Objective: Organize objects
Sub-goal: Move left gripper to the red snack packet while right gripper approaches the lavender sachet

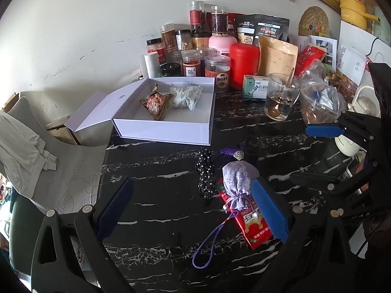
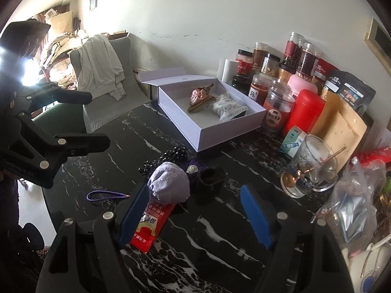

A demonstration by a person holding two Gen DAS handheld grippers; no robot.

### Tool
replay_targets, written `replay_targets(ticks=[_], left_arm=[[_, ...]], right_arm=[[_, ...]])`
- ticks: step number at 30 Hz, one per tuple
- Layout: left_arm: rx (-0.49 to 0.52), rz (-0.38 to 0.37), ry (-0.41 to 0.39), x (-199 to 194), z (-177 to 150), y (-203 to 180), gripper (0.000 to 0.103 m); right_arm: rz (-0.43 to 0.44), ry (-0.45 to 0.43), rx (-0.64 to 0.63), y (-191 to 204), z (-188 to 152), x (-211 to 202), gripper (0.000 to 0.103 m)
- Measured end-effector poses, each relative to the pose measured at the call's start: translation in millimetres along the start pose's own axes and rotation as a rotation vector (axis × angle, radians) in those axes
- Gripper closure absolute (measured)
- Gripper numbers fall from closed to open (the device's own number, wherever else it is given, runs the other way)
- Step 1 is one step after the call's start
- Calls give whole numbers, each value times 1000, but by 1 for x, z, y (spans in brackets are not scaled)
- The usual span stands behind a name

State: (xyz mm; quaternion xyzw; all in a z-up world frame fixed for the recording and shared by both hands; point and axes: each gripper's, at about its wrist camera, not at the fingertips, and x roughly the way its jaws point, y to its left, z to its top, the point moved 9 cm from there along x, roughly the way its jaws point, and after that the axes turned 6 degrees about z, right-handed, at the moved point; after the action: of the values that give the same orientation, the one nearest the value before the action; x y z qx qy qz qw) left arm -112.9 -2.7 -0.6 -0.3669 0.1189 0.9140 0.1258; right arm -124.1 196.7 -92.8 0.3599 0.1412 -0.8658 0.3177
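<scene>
A lilac sachet pouch (image 1: 238,183) (image 2: 168,183) with a purple cord lies on a red packet (image 1: 254,229) (image 2: 151,224) on the black marble table (image 1: 158,171). Beside them are a black polka-dot scrunchie (image 1: 205,173) (image 2: 168,156) and a purple tasselled piece (image 1: 229,152). Behind stands an open white box (image 1: 166,131) (image 2: 227,134) holding a brown wrapped bundle (image 1: 156,102) and a white patterned packet (image 1: 185,95). My left gripper (image 1: 191,210) (image 2: 90,120) is open, its right finger next to the pouch. My right gripper (image 2: 195,214) (image 1: 320,153) is open too, its left finger in front of the pouch and packet.
Jars, a red canister (image 1: 244,66) and pouches crowd the wall behind the box. A glass mug with a spoon (image 1: 281,97) (image 2: 310,168) and a plastic bag (image 1: 322,102) sit at right. A small black holder (image 2: 211,177) stands behind the pouch. A chair with cloth (image 1: 24,141) is left.
</scene>
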Motion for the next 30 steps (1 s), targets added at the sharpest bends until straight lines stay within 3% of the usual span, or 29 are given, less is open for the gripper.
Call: replay_targets(ticks=[8, 11, 25, 30], left_arm=[[4, -24, 15, 18, -26, -2, 6], [4, -32, 38, 27, -36, -4, 6], [-120, -48, 155, 65, -77, 14, 6], [-139, -56, 155, 68, -81, 17, 6]], right_arm=[[47, 54, -5, 12, -19, 27, 25], [68, 79, 7, 14, -25, 40, 17], [94, 141, 18, 18, -31, 92, 16], [124, 174, 17, 21, -32, 110, 16]])
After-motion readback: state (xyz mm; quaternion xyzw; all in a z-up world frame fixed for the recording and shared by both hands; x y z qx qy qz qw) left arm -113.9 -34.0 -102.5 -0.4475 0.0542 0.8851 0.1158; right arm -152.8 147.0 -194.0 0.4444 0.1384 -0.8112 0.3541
